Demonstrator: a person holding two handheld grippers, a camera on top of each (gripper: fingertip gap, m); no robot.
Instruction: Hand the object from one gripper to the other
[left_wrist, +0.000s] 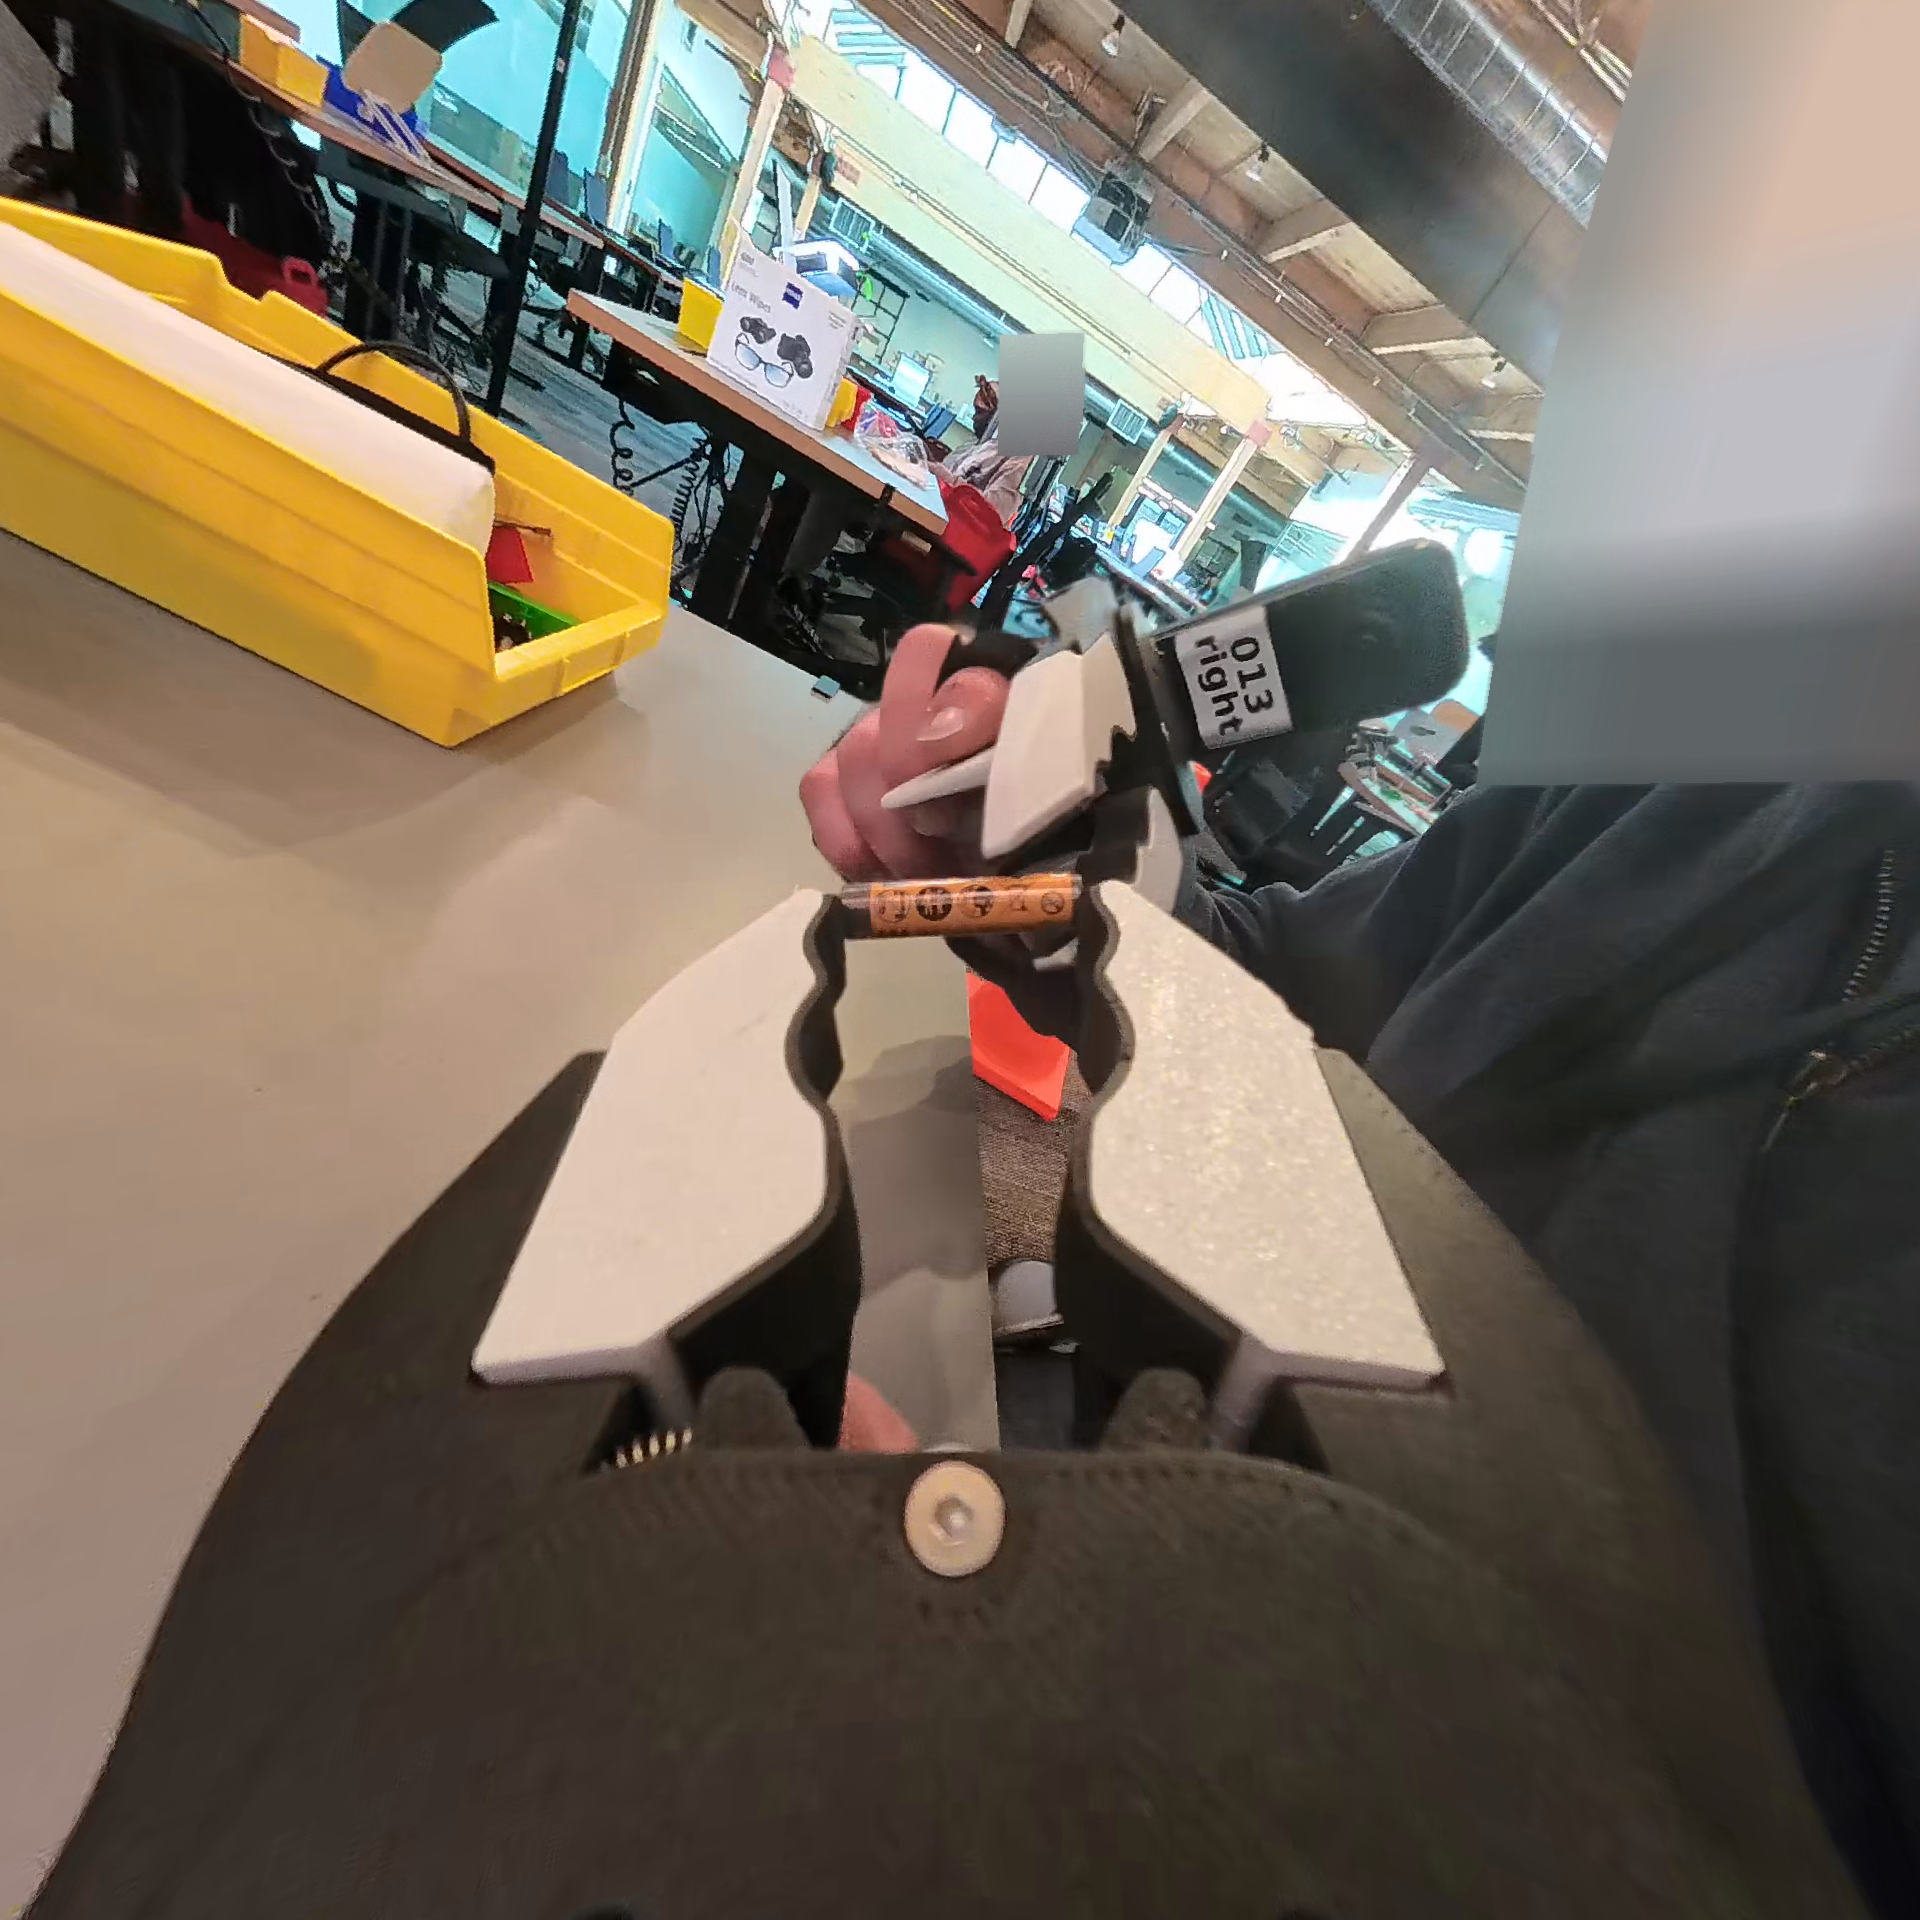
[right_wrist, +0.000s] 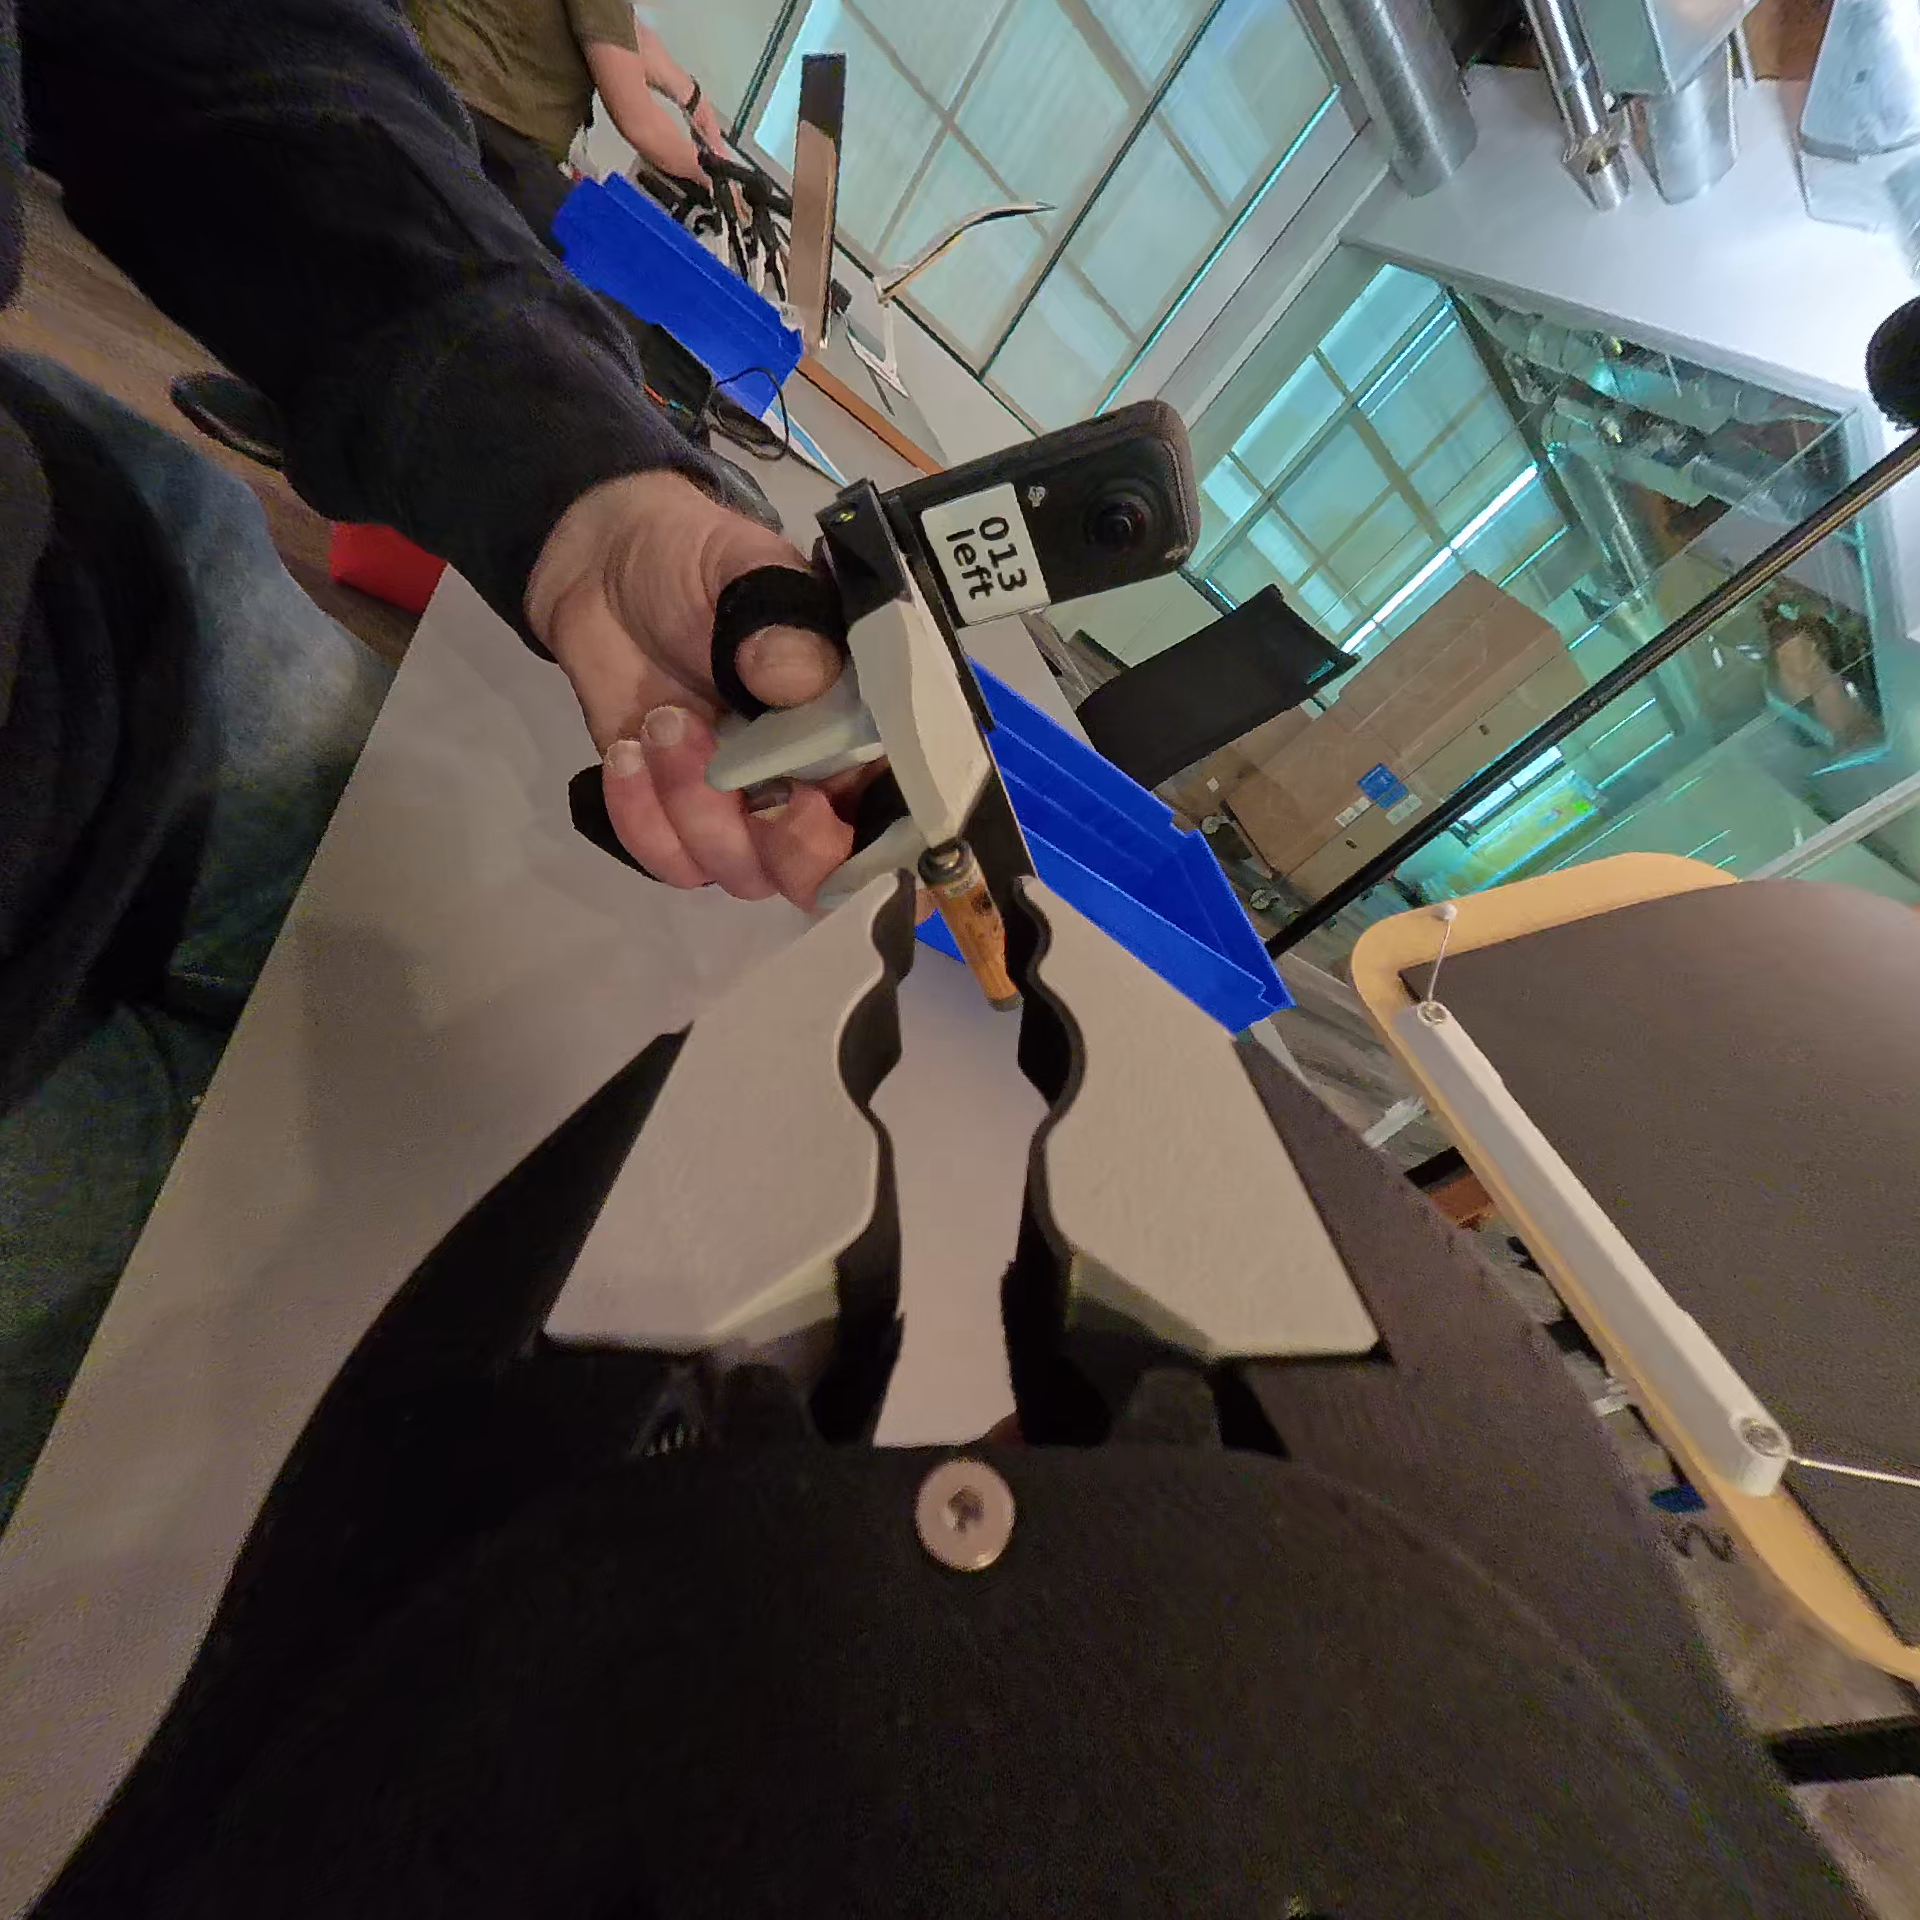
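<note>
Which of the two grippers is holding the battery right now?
The left gripper: the orange battery is clamped end to end between its fingertips. The right gripper has its open fingers around the battery without gripping it.

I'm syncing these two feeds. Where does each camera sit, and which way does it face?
Left wrist view: on the left gripper, facing the person's dark jacket and right gripper.
Right wrist view: on the right gripper, facing the left hand and blue bin.
Shared: the orange battery, both grippers, grey table.
</note>
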